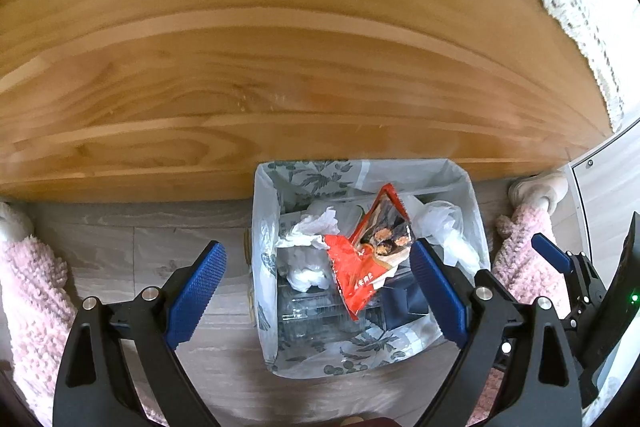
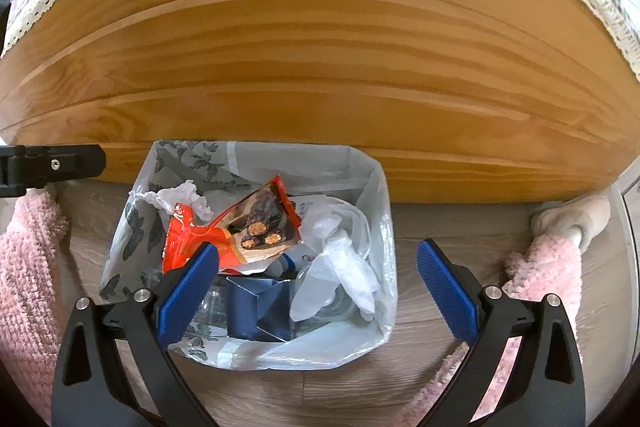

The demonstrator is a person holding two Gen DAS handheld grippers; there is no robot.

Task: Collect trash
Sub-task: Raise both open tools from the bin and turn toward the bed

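Both grippers are pointing down at the floor, fingers spread wide apart and holding nothing. The left gripper point(image 1: 318, 291) is hanging over the white plastic-lined trash bin point(image 1: 264, 227). The right gripper point(image 2: 318, 291) is hanging over the bin's right side. In the bin, the red crinkly snack wrapper point(image 1: 360, 267) is lying on top of white crumpled tissues point(image 1: 308, 227), a clear plastic glove point(image 2: 340, 267) and a dark blue box point(image 2: 256, 307). Past the bin, a big wooden tabletop point(image 1: 280, 47) is filling the view.
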